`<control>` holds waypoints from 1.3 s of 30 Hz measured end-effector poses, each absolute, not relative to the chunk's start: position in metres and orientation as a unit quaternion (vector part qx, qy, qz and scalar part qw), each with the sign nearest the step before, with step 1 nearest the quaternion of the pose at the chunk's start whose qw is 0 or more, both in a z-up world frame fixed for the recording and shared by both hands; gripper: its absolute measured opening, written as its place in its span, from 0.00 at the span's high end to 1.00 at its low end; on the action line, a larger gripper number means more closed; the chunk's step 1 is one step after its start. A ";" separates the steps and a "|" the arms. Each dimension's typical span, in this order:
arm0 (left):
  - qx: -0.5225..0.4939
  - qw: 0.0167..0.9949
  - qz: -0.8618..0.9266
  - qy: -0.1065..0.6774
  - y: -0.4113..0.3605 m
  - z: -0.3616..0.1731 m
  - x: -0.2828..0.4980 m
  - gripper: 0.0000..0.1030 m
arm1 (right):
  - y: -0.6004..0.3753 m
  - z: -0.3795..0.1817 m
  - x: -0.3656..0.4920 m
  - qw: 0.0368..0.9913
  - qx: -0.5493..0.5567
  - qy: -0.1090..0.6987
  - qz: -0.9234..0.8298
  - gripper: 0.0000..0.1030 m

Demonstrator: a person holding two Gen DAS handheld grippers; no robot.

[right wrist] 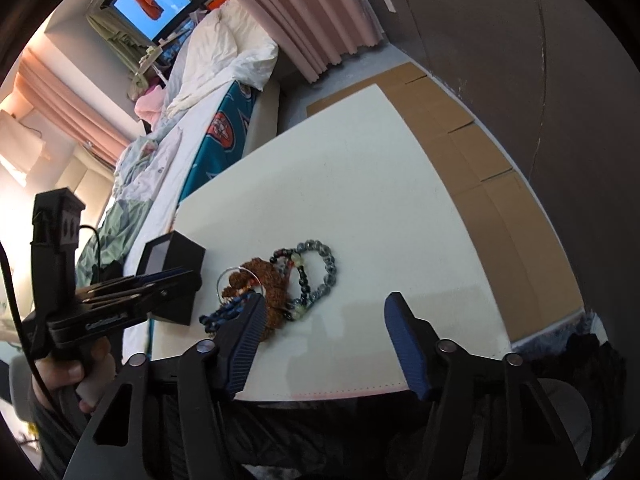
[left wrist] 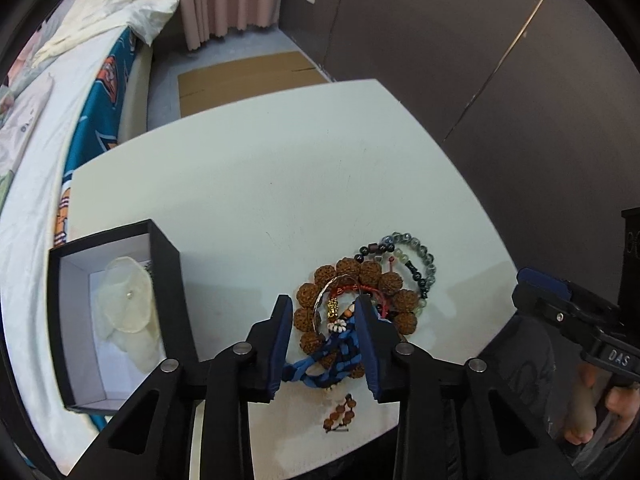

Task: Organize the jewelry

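Counter [left wrist: 280, 184]: one. Black box [left wrist: 168, 264], open: one; pale fabric flowers [left wrist: 126, 300] inside: two, possibly more, overlapping. Brown seed-bead bracelet [left wrist: 348, 270]: one. Grey-green bead bracelet [left wrist: 426, 258]: one. Silver bangle [left wrist: 320, 300]: one. Blue braided cord [left wrist: 316, 364]: one. Small loose brown bead cluster [left wrist: 342, 414]: one. Grippers: two, left gripper [left wrist: 322, 340] and right gripper [right wrist: 324, 344], two fingers each.

Both grippers: black frames w/ silver pivot bolts, ribbed blue pads [right wrist: 404, 344]. Right gripper [left wrist: 538, 284] marked "DAS". Bare-skinned left hand [right wrist: 86, 376]; black cable nearby.
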State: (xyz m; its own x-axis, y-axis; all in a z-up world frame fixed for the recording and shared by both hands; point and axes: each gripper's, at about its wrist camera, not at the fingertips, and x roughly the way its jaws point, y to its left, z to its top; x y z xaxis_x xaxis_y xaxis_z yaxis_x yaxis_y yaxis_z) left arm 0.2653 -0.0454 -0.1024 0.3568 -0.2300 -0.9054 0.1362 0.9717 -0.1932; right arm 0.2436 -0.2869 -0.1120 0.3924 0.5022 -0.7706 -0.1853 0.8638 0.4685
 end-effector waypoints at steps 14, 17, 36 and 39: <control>-0.020 0.815 -0.115 0.567 -0.055 -0.125 0.277 0.96 | -0.249 -0.132 0.263 0.794 0.128 0.535 0.258 0.79; -0.031 0.821 -0.121 0.557 -0.050 -0.113 0.274 0.98 | -0.242 -0.134 0.268 0.793 0.119 0.538 0.259 0.79; -0.049 0.855 -0.106 0.506 -0.013 -0.056 0.254 0.99 | -0.203 -0.156 0.286 0.788 0.004 0.569 0.235 0.86; -0.055 0.859 -0.104 0.499 -0.005 -0.050 0.249 0.99 | -0.202 -0.154 0.287 0.786 -0.006 0.575 0.228 0.90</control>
State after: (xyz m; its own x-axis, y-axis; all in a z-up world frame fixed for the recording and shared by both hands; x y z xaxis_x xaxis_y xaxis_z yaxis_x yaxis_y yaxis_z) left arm 0.2493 -0.0054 -0.0501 0.4809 -0.2331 -0.8452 0.1232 0.9724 -0.1981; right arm 0.2871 -0.2016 -0.1543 0.2356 0.3508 -0.9063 -0.3647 0.8964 0.2521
